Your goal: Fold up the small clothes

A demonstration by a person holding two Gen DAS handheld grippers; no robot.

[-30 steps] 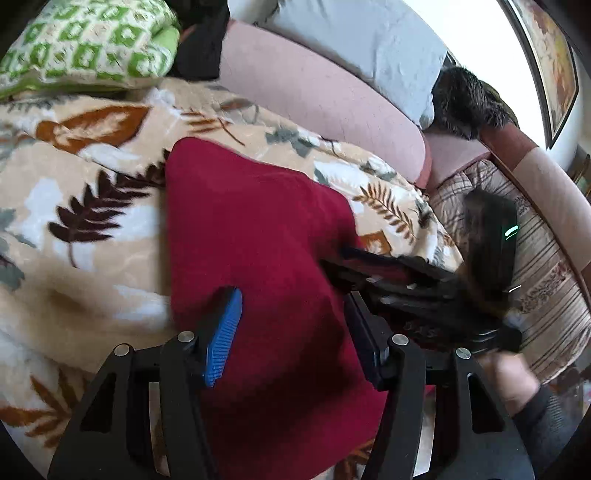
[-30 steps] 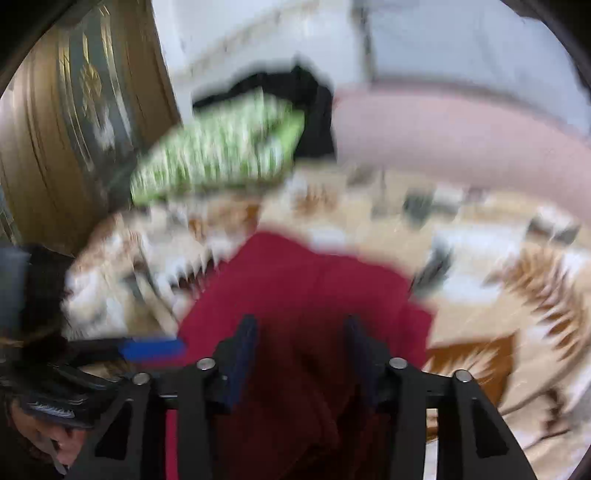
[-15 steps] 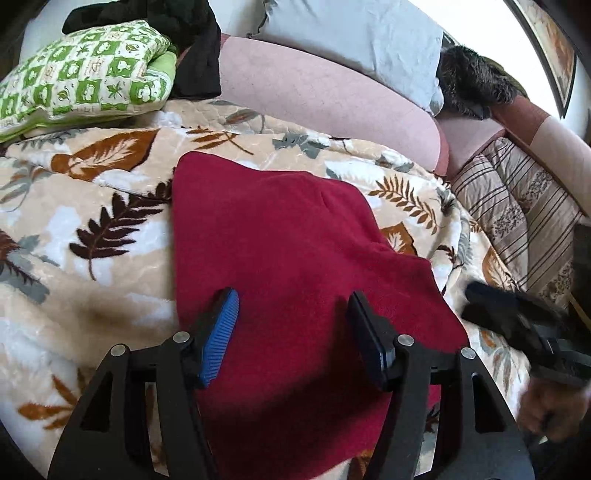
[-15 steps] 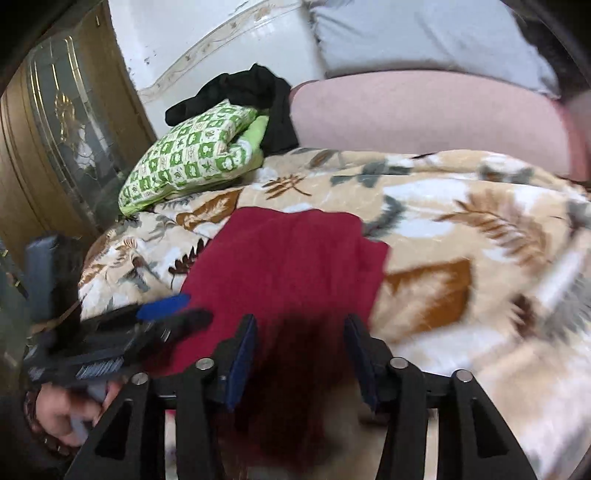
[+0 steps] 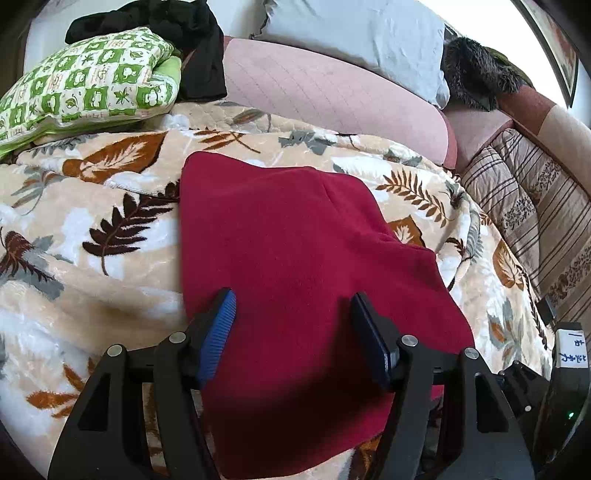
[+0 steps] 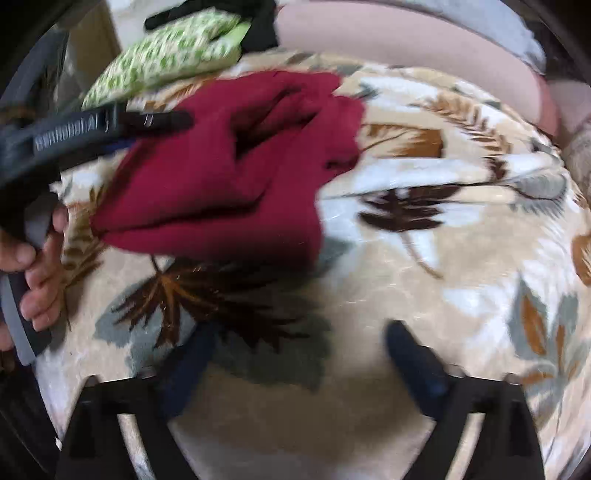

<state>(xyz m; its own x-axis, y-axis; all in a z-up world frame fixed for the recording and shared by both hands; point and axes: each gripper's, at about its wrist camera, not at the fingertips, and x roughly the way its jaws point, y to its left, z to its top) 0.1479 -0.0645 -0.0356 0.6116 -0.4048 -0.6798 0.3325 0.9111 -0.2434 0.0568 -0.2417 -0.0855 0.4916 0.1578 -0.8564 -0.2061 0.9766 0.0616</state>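
Note:
A dark red folded garment (image 5: 295, 258) lies on a leaf-patterned blanket (image 5: 92, 258). My left gripper (image 5: 291, 306) is open and empty, its blue-padded fingers just above the garment's near part. In the right wrist view the same red garment (image 6: 229, 177) lies at the upper left, and the left gripper's black body (image 6: 92, 129) reaches over its left edge. My right gripper (image 6: 299, 336) is open wide and empty, over bare blanket (image 6: 424, 258) to the right of and nearer than the garment. This view is blurred.
A green-and-white patterned pillow (image 5: 85, 85) and black clothing (image 5: 184, 33) lie at the back left. A pink sofa back (image 5: 332, 96) with a grey cushion (image 5: 354, 33) runs behind. A striped cushion (image 5: 528, 206) sits at the right.
My right gripper has pulled back off the red garment to the right and opened wider. My left gripper has stayed open over the garment, which lies flatter now.

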